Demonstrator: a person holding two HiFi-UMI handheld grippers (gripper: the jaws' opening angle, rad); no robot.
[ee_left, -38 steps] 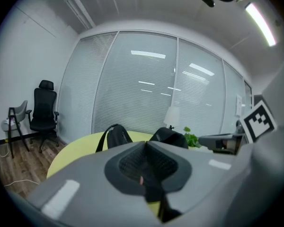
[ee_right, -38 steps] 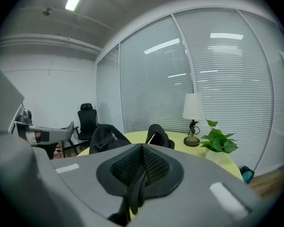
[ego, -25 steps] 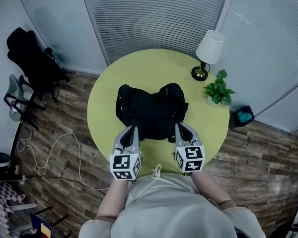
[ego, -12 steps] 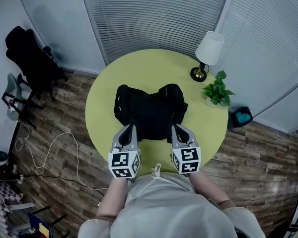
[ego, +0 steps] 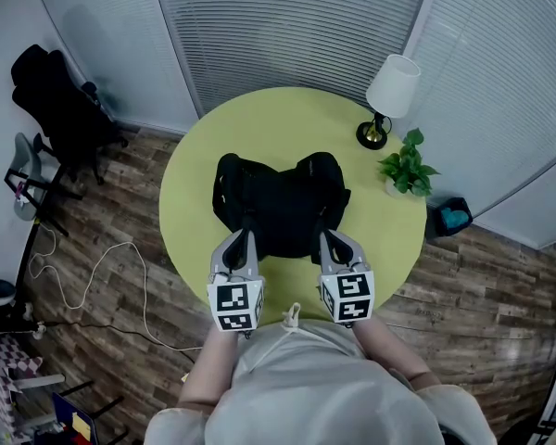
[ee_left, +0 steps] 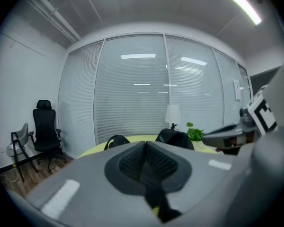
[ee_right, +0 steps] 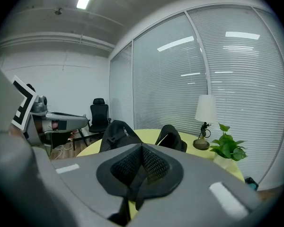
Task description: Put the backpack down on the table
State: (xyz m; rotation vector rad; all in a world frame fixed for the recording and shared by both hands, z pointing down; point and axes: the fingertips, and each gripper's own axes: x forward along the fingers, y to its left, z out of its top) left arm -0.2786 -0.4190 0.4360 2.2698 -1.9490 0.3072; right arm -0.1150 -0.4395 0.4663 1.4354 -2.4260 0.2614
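A black backpack (ego: 280, 202) lies on the round yellow-green table (ego: 278, 119), its near edge toward me. My left gripper (ego: 247, 239) reaches its near left side, my right gripper (ego: 325, 239) its near right side. In the left gripper view the jaws (ee_left: 145, 161) are shut, and a black strap (ee_left: 156, 200) runs down from between the pads. The right gripper (ee_right: 142, 162) is likewise shut on a black strap (ee_right: 128, 200). Beyond the jaws the backpack's humps (ee_left: 174, 137) (ee_right: 116, 132) rise from the tabletop.
A white table lamp (ego: 389, 91) and a small potted plant (ego: 408, 167) stand at the table's far right. A black office chair (ego: 60, 109) is on the floor at the left, near a white cable (ego: 93, 281). Blinds cover the glass walls behind.
The left gripper has rolled slightly, so its marker cube faces me more squarely. Both grippers and the backpack stay where they were.
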